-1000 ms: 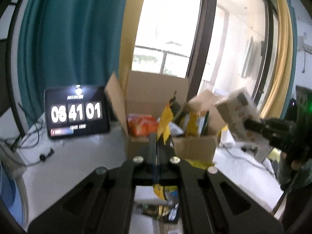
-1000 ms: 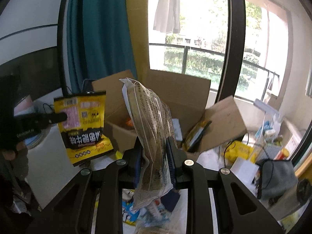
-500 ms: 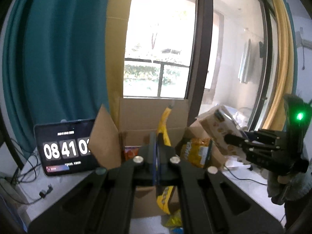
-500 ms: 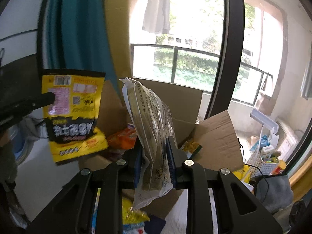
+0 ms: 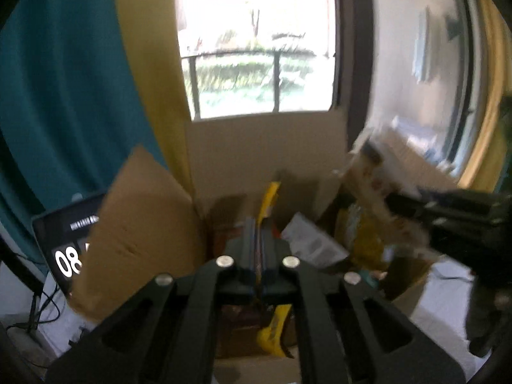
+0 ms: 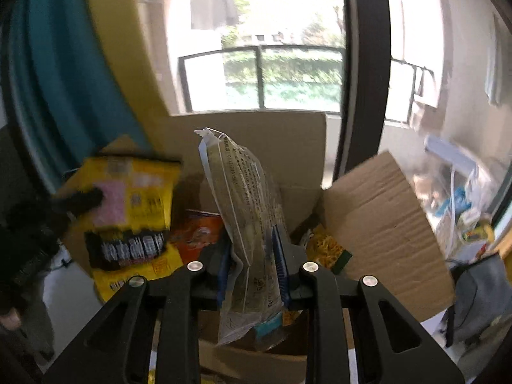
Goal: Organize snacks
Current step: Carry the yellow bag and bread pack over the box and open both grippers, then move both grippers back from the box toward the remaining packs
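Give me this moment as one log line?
left claw: opening, flat yellow packet between | right claw: grips clear crinkly bag | over open cardboard box

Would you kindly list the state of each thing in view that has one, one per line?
Cardboard box: open, flaps spread, snacks inside.
Left gripper: jaws opening, yellow packet between them, over the box.
Right gripper: shut on clear packet, held upright.
Tablet: on, showing digits.

A teal curtain (image 5: 64, 96) hangs left of the window (image 5: 256, 48) (railing outside), above a clock tablet (image 5: 64, 243)
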Demonstrator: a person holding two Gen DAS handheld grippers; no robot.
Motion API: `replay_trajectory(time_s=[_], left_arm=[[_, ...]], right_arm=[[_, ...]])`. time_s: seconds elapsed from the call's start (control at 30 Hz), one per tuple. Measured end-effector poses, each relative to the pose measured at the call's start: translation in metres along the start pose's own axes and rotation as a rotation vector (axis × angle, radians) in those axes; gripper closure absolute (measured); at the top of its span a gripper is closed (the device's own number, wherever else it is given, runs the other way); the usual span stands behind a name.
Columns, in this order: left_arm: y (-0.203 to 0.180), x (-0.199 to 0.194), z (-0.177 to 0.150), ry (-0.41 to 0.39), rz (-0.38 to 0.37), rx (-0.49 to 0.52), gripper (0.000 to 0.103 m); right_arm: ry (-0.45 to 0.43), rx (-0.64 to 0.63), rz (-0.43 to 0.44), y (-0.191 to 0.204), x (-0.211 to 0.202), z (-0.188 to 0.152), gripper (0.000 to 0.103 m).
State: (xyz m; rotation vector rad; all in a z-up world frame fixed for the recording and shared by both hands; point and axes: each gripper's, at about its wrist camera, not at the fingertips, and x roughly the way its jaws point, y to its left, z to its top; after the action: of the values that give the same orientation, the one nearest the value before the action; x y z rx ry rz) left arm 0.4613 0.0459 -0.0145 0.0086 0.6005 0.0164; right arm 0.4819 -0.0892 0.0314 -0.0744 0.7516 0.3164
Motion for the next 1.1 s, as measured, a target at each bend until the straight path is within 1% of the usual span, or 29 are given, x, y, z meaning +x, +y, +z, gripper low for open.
replay_trajectory(time_s=[0.03,0.07,0.1,0.13,0.17,0.2,0.23,0.3,0.43,0.63,0.77,0.9,1.0,1.1], left_arm=[[-0.001,0.006,-0.002,0.011,0.007,-0.003,0.093],[-0.001,0.012,-0.005,0.023,0.003,-0.018,0.091],[-0.002,0.014,-0.007,0.029,-0.002,-0.028,0.089],[-0.002,0.015,-0.007,0.033,-0.002,-0.034,0.086],[-0.002,0.015,-0.008,0.032,0.005,-0.039,0.082],[-0.002,0.013,-0.008,0.027,0.008,-0.038,0.07],[-0.003,0.01,-0.007,0.02,0.006,-0.036,0.051],[-0.003,0.002,-0.005,-0.002,-0.004,-0.041,0.037],[0.0,-0.015,-0.002,-0.033,-0.012,-0.047,0.036],[-0.002,-0.059,-0.008,-0.091,-0.037,-0.033,0.036],[-0.004,-0.093,-0.022,-0.122,-0.071,-0.045,0.036],[-0.01,-0.122,-0.039,-0.151,-0.093,-0.019,0.035],[-0.012,-0.141,-0.057,-0.153,-0.13,-0.013,0.035],[-0.01,-0.155,-0.077,-0.151,-0.146,-0.012,0.035]], right_arm=[[0.009,0.013,-0.003,-0.002,0.004,0.0,0.074],[0.015,0.03,-0.005,-0.003,0.008,0.0,0.07],[0.016,0.039,-0.006,-0.003,0.009,-0.001,0.062],[0.016,0.046,-0.007,-0.003,0.009,-0.001,0.057],[0.014,0.046,-0.009,-0.002,0.008,-0.001,0.05],[0.009,0.043,-0.013,-0.001,0.006,-0.002,0.048],[0.003,0.037,-0.017,0.0,0.005,-0.002,0.047],[-0.01,0.023,-0.022,0.0,0.001,-0.001,0.047],[-0.04,0.017,-0.027,-0.004,-0.009,-0.003,0.045],[-0.073,0.0,-0.022,-0.002,-0.039,-0.015,0.041],[-0.095,-0.021,-0.026,-0.001,-0.062,-0.026,0.041],[-0.126,-0.032,-0.021,-0.004,-0.09,-0.04,0.041],[-0.127,-0.04,-0.001,-0.003,-0.109,-0.054,0.04],[-0.13,-0.062,0.018,-0.001,-0.128,-0.074,0.04]])
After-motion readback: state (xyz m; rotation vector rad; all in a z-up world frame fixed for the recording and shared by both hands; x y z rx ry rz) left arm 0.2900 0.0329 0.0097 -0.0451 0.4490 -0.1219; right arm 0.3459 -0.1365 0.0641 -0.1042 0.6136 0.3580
